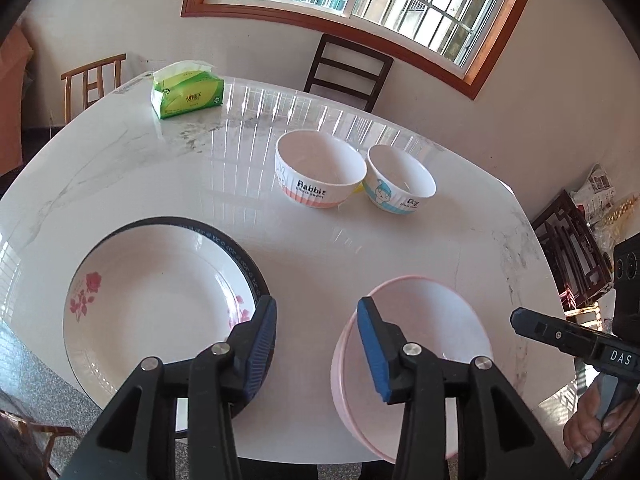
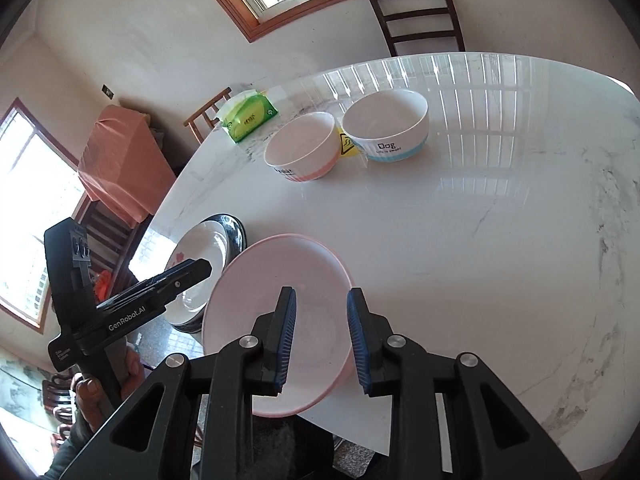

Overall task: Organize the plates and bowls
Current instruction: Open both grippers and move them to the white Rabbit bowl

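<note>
A white plate with red roses point(image 1: 152, 304) lies stacked in a black-rimmed plate point(image 1: 240, 248) at the table's near left, also in the right wrist view point(image 2: 200, 248). A pink plate point(image 1: 424, 320) point(image 2: 280, 280) lies at the near edge. A "Rabbit" bowl point(image 1: 320, 170) point(image 2: 302, 146) and a "Dog" bowl point(image 1: 400, 178) point(image 2: 386, 122) stand further back. My left gripper point(image 1: 316, 320) is open between the stack and the pink plate, above the table. My right gripper point(image 2: 322, 316) is open, its jaws straddling the pink plate's right rim.
A green tissue pack point(image 1: 186, 90) lies at the far left of the marble table point(image 1: 160, 168). Chairs point(image 1: 346, 70) stand around the table. A yellow sticker point(image 2: 346, 144) shows between the bowls.
</note>
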`<state>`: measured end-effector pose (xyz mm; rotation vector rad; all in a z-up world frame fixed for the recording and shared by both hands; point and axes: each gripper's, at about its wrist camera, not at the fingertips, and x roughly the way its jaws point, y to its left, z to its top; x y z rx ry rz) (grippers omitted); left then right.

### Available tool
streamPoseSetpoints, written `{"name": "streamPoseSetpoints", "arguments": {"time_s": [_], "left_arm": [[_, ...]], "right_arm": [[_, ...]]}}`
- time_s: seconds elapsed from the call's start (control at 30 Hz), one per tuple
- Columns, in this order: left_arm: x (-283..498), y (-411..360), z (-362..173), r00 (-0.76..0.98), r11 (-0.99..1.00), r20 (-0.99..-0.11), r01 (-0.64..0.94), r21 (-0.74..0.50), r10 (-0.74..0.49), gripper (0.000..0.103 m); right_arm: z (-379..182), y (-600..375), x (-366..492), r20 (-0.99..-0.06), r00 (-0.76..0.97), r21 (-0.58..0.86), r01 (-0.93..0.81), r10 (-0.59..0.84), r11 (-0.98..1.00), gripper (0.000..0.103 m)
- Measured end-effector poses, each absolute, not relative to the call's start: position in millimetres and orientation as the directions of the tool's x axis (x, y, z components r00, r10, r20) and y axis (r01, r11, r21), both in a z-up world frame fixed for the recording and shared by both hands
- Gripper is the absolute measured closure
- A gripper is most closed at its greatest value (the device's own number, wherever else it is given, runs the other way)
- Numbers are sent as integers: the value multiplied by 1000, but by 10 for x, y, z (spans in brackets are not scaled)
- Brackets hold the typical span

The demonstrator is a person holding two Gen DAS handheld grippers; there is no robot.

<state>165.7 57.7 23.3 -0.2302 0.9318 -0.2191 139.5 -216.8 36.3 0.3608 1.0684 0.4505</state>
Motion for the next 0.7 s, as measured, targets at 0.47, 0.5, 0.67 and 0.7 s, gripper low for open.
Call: {"name": "streamPoseSetpoints", "arguments": {"time_s": [0.47,0.5,0.67,0.7], "left_arm": [[2731,746,230,455,973,-862,46,-225,-221,59],[2800,753,198,448,974,-867,45,-224,-220,59],[3172,837,84,407,965,-878,26,-262,-250,59],[3242,838,67,402,963,-880,27,-267,-255,59]], "right_arm": [[443,-1825,2245,-755,328,573,-88,567,815,77],[422,-1793,2309,-760,326,570,-78,562,818,77],[300,-1688,2641,-787,311,555,-23,533,832,75],[262,-1677,2708,-788,309,558,-5,532,830,72]]}}
